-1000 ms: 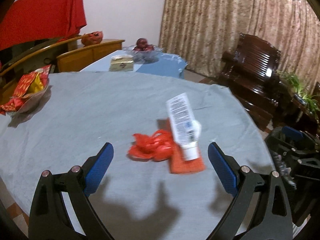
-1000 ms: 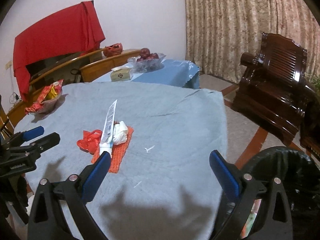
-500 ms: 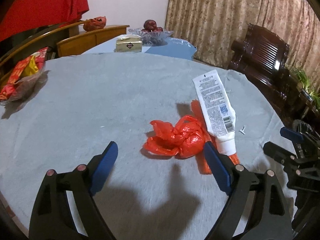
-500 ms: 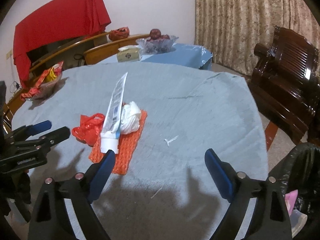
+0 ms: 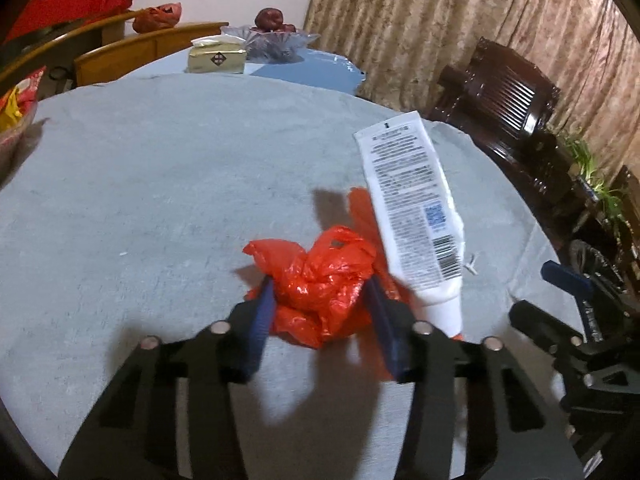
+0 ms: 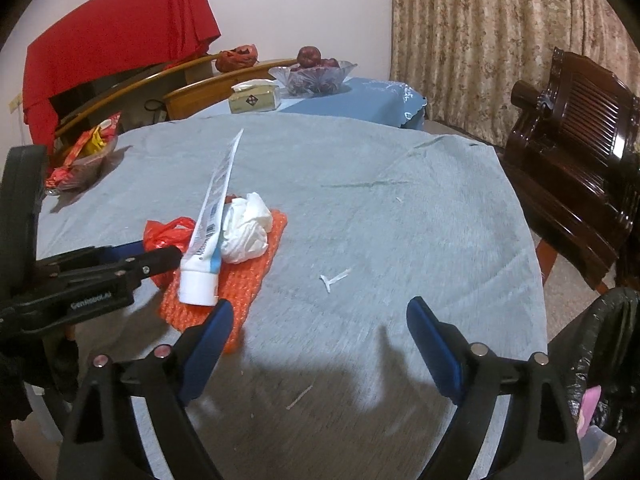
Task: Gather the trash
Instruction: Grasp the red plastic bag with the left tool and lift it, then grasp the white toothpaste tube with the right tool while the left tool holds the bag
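A crumpled red plastic bag (image 5: pixel 320 284) lies on the grey tablecloth (image 5: pixel 160 184). My left gripper (image 5: pixel 320 300) is shut on the red bag, its blue pads on either side of it. A white tube (image 5: pixel 412 216) leans over an orange mesh pad (image 6: pixel 232 292), with a crumpled white tissue (image 6: pixel 246 228) beside it. In the right wrist view the red bag (image 6: pixel 168 232) shows behind the left gripper's fingers (image 6: pixel 120 264). My right gripper (image 6: pixel 320 332) is open and empty above the cloth, right of the pile. A small white scrap (image 6: pixel 334 278) lies ahead of it.
A black-lined trash bin (image 6: pixel 600 360) stands at the table's right edge. A bowl of snack packets (image 6: pixel 80 156) sits far left. A tissue box (image 6: pixel 254 98) and fruit bowl (image 6: pixel 314 72) are on the blue table behind. A dark wooden chair (image 6: pixel 576 128) is at right.
My left gripper moved forward onto the red bag and closed on it. My right gripper came closer to the table and pile, still open.
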`<control>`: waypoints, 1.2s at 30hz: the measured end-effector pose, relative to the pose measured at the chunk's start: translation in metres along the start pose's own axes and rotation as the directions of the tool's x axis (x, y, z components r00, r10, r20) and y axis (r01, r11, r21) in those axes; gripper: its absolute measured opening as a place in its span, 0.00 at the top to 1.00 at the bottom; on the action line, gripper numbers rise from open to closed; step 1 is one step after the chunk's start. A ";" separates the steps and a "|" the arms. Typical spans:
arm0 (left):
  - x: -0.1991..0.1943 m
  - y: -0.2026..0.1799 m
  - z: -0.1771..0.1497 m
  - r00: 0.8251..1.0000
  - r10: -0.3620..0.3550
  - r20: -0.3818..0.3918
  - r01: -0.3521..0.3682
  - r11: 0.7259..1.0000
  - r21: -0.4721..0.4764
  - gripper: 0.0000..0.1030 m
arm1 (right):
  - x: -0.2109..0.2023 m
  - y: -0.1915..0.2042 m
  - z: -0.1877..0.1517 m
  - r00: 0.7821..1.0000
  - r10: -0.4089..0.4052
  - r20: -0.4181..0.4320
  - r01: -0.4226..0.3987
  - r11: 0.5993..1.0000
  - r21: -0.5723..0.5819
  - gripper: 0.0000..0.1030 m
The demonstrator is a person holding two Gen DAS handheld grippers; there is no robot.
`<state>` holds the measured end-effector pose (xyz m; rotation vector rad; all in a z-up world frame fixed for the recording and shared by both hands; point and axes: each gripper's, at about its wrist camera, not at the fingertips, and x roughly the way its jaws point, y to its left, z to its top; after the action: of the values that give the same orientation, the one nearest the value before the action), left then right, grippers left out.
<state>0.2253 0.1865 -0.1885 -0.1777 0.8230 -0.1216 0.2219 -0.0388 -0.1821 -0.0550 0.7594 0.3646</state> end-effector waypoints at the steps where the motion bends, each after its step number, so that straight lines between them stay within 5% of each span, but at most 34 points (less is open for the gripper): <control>1: -0.002 -0.002 -0.001 1.000 -0.001 0.007 0.001 1.000 0.003 0.65 | 0.000 0.001 0.000 1.000 0.003 0.001 -0.003 1.000 0.000 0.16; 11: -0.038 0.002 -0.006 0.996 0.053 0.077 -0.051 0.998 -0.020 0.71 | -0.003 0.028 0.007 0.998 0.054 0.027 -0.054 0.998 -0.032 0.18; 22: -0.054 0.032 -0.018 0.988 0.141 0.070 -0.139 0.990 -0.035 0.71 | 0.018 0.065 0.011 0.992 0.126 -0.005 -0.126 0.989 -0.072 0.41; 36: -0.052 0.039 -0.020 0.987 0.148 0.070 -0.145 0.989 -0.037 0.72 | 0.051 0.081 0.015 0.990 0.127 -0.059 -0.132 0.988 -0.083 0.55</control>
<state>0.1768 0.2315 -0.1727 -0.1502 0.7633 0.0362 0.2384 0.0557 -0.1991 -0.0972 0.8019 0.5216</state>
